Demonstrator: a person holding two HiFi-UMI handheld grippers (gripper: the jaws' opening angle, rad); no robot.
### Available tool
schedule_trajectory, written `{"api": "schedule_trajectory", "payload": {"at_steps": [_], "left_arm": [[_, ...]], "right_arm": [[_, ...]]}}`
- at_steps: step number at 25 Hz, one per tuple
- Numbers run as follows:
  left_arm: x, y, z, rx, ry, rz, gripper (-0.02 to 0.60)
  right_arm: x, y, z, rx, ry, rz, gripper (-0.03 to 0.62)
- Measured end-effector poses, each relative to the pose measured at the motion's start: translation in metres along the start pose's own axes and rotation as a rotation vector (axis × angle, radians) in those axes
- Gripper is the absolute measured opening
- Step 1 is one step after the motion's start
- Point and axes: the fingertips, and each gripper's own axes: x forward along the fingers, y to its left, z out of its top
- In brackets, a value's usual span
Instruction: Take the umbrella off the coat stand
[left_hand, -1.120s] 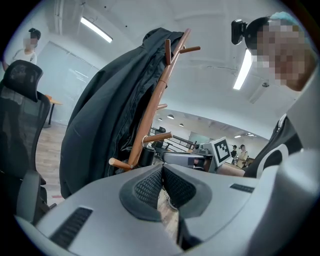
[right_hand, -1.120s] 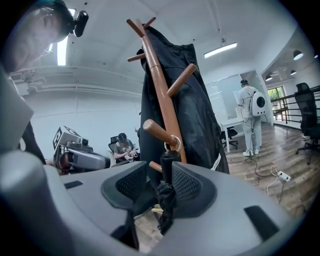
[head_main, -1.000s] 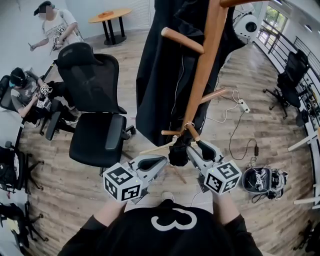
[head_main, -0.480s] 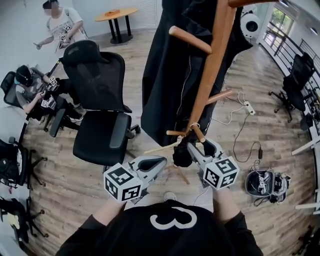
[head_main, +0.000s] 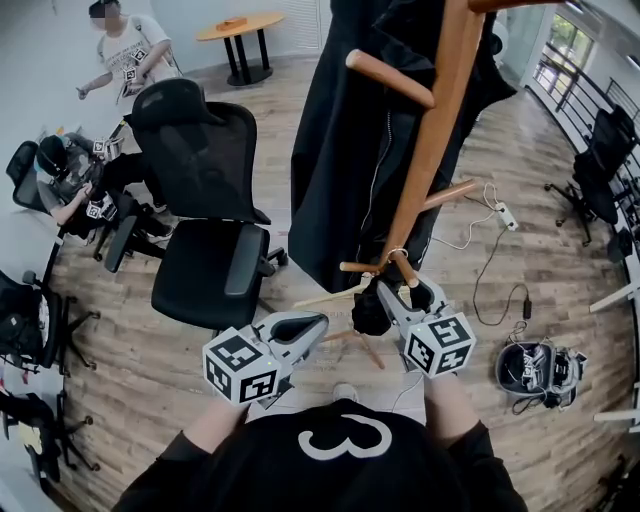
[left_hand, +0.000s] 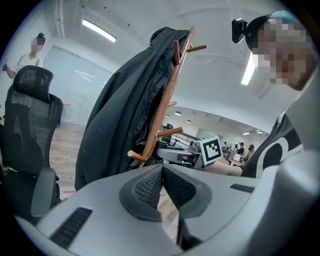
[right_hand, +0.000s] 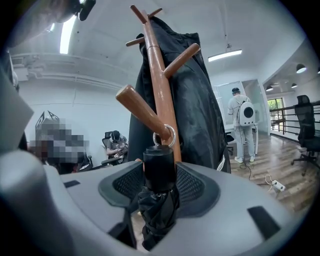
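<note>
A folded black umbrella (right_hand: 159, 170) hangs by a metal ring (right_hand: 167, 136) from a low peg (right_hand: 142, 111) of the wooden coat stand (head_main: 430, 150). My right gripper (head_main: 400, 292) is at that peg. Its jaws have just been opening and now stand wide, with the umbrella's handle between the pads (right_hand: 192, 182). In the head view the umbrella (head_main: 370, 310) shows as a dark bundle just left of that gripper. My left gripper (head_main: 300, 325) hovers lower left of the stand, shut, with nothing in it; its pads (left_hand: 150, 187) meet at the tips.
A long black coat (head_main: 350, 150) hangs on the stand's left side, above the umbrella. A black office chair (head_main: 200, 200) stands close on the left. A cable and power strip (head_main: 503, 215) and a bag (head_main: 535, 370) lie on the wooden floor to the right. People sit far left.
My right gripper has eased a little forward and down round the hanging umbrella. The left gripper has drifted slightly. The umbrella still hangs from its peg.
</note>
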Motion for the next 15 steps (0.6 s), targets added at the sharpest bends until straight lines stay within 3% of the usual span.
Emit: {"api": "schedule_trajectory", "payload": {"at_steps": [15], "left_arm": [[0.0008,0.0034,-0.0053,-0.018,-0.001,-0.008,0.015]], "right_arm": [[0.0018,-0.0066,-0.0005,0.018,-0.003,0.003,0.198]]}}
